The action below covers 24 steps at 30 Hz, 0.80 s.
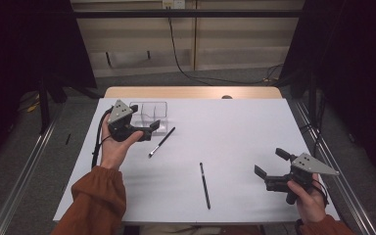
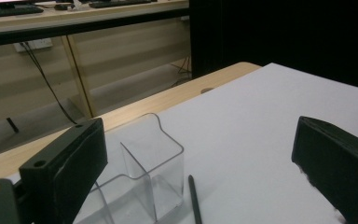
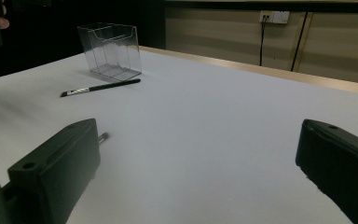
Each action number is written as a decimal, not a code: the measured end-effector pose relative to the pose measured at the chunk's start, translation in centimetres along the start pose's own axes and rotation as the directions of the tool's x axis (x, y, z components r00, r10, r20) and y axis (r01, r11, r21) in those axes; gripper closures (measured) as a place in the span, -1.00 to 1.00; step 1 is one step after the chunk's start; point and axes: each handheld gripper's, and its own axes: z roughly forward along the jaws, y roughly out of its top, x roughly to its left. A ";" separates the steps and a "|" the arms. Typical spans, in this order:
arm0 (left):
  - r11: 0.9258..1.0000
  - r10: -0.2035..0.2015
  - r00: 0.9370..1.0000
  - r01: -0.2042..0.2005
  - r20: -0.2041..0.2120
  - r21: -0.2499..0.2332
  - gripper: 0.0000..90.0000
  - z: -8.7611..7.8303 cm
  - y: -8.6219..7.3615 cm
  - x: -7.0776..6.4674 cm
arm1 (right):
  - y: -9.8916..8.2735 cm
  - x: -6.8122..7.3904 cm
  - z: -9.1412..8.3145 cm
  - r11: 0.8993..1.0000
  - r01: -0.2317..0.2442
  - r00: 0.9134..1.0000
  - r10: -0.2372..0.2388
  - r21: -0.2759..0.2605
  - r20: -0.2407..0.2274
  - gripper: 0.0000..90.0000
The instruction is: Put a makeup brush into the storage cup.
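Black and slim, the brush lies flat on the white table sheet, left of centre in the high view. Its long axis runs diagonally, with the pale tip toward the lower left and the handle end toward the upper right. It rests just beside the clear plastic holder, apart from it. The left gripper hovers directly above and left of the brush, jaws spread wide and empty; in the left gripper view the brush handle lies between the jaws, low in the frame. A second dark pen lies lower centre, nearly upright in the frame. The right gripper, at lower right, is also open and empty, well apart from the brush. Judgement: the left gripper is nearer and should close across the handle.
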 end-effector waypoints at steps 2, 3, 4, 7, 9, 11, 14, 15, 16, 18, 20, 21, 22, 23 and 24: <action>1.000 -0.007 1.000 0.007 0.004 0.009 -0.93 0.4 0.1 0.2 | 0.0 0.0 0.0 1.000 -0.002 1.000 0.002 -0.001 -0.001 -1.00; 1.000 -0.001 1.000 0.001 0.003 0.014 -0.93 0.6 0.2 0.2 | 0.0 0.0 0.0 1.000 -0.001 1.000 0.001 0.000 -0.002 -1.00; 1.000 0.003 1.000 -0.003 -0.001 0.017 -0.93 0.7 0.3 0.3 | 0.0 0.0 0.0 1.000 -0.002 1.000 0.002 -0.001 -0.004 -1.00; 1.000 -0.009 1.000 0.008 0.006 0.023 -0.93 1.2 0.5 0.6 | 0.0 0.0 0.1 1.000 -0.001 1.000 0.001 0.001 -0.003 -1.00; 0.999 -0.010 1.000 0.009 0.003 0.040 -0.93 1.6 0.5 0.8 | 0.0 0.0 0.1 1.000 -0.002 1.000 0.002 0.001 -0.002 -1.00; 0.999 -0.011 1.000 0.011 -0.002 0.049 -0.91 1.8 0.4 1.0 | 0.0 0.0 0.1 1.000 -0.002 1.000 0.002 0.002 -0.003 -1.00; 0.996 -0.027 1.000 0.026 0.009 0.080 -0.87 2.1 0.3 1.2 | 0.0 0.0 0.1 1.000 -0.001 1.000 0.001 0.002 -0.007 -1.00; 0.995 -0.015 1.000 0.015 0.005 0.101 -0.87 2.1 0.3 1.3 | 0.0 0.0 0.1 1.000 0.000 1.000 0.000 0.002 -0.007 -1.00; 0.994 -0.015 1.000 0.014 0.006 0.107 -0.87 2.2 0.3 1.2 | 0.0 0.0 0.0 1.000 -0.001 1.000 0.001 0.003 -0.007 -1.00; 0.991 -0.015 1.000 0.014 0.007 0.131 -0.87 2.3 0.4 1.3 | 0.0 0.0 0.1 1.000 -0.002 1.000 0.002 0.004 -0.004 -1.00; 0.986 -0.024 1.000 0.021 0.015 0.164 -0.87 2.4 0.5 1.4 | 0.0 0.0 0.1 1.000 -0.002 1.000 0.002 0.006 -0.002 -1.00; 0.982 -0.025 1.000 0.021 0.017 0.185 -0.87 2.6 0.5 1.4 | 0.0 0.0 0.1 1.000 -0.002 1.000 0.002 0.006 -0.003 -1.00; 0.980 -0.021 1.000 0.017 0.020 0.199 -0.87 2.6 0.6 1.4 | 0.0 0.0 0.1 1.000 0.000 1.000 0.000 0.005 -0.005 -1.00; 0.975 -0.021 1.000 0.015 0.023 0.222 -0.87 2.7 0.6 1.4 | 0.0 0.0 0.1 1.000 0.000 1.000 0.000 0.006 -0.004 -1.00; 0.968 -0.028 0.999 0.019 0.030 0.250 -0.87 2.9 0.6 1.4 | 0.0 0.0 0.1 1.000 -0.001 1.000 0.001 0.005 -0.004 -1.00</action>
